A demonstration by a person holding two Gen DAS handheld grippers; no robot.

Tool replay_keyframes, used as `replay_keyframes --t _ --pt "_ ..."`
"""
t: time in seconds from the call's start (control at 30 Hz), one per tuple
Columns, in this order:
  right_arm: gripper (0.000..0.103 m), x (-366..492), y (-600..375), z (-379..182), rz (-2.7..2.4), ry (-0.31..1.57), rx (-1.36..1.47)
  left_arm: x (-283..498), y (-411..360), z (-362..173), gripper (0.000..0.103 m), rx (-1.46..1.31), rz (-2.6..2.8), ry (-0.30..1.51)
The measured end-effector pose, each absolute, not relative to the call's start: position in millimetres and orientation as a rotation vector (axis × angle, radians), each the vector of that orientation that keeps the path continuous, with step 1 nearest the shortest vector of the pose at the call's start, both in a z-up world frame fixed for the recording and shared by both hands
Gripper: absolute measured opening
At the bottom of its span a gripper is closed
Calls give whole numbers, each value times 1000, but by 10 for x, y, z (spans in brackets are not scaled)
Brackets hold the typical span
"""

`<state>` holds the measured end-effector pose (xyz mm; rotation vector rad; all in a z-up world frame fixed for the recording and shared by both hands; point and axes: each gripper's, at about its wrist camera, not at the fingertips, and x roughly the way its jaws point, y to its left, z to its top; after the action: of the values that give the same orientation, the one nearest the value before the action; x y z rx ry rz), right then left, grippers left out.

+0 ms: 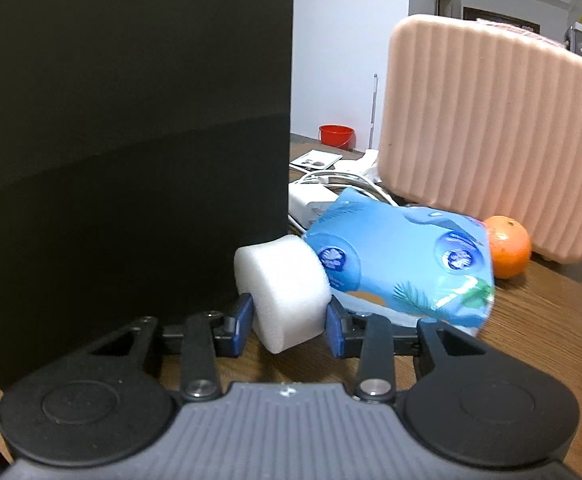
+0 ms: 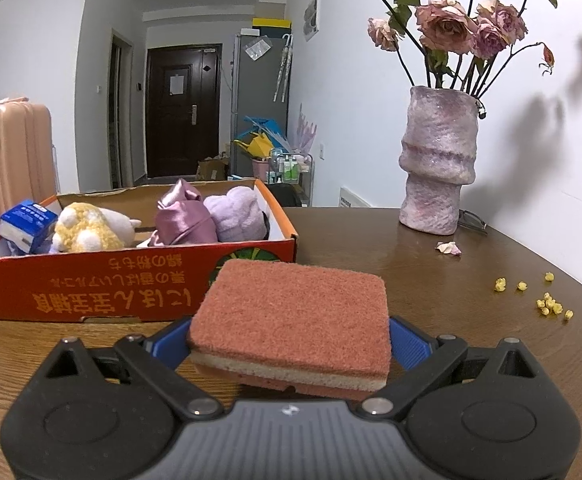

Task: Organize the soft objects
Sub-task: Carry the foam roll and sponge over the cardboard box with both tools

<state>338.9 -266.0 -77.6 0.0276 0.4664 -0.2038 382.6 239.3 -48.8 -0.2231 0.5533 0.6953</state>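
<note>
My left gripper [image 1: 289,322] is shut on a white foam cylinder [image 1: 283,292], held just above the wooden table beside a black panel. A blue patterned soft pack [image 1: 403,264] lies right behind the foam. My right gripper [image 2: 291,344] is shut on a reddish-brown sponge [image 2: 295,320] with a pale layer underneath, held flat in front of an orange cardboard box [image 2: 103,284]. The box holds a yellow-white plush [image 2: 87,228], a pink satin pouch [image 2: 185,220], a lilac plush [image 2: 237,216] and a blue tissue pack [image 2: 27,224].
A black panel [image 1: 131,140] fills the left of the left wrist view. A pink ribbed case [image 1: 491,132], an orange [image 1: 507,246], white cables and a charger [image 1: 311,200] stand behind. A vase of dried roses [image 2: 439,160], a petal and yellow crumbs [image 2: 547,304] lie right.
</note>
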Motion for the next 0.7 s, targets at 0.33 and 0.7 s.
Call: replay_keyframes --t 0.33,0.7 --pt "100 3289 -2554 -740 -151 437 22 3579 1842 -458 38 -192 591 533" --pt "100 3155 -2404 -692 -92 394 10 3378 1110 -423 39 -123 444 499"
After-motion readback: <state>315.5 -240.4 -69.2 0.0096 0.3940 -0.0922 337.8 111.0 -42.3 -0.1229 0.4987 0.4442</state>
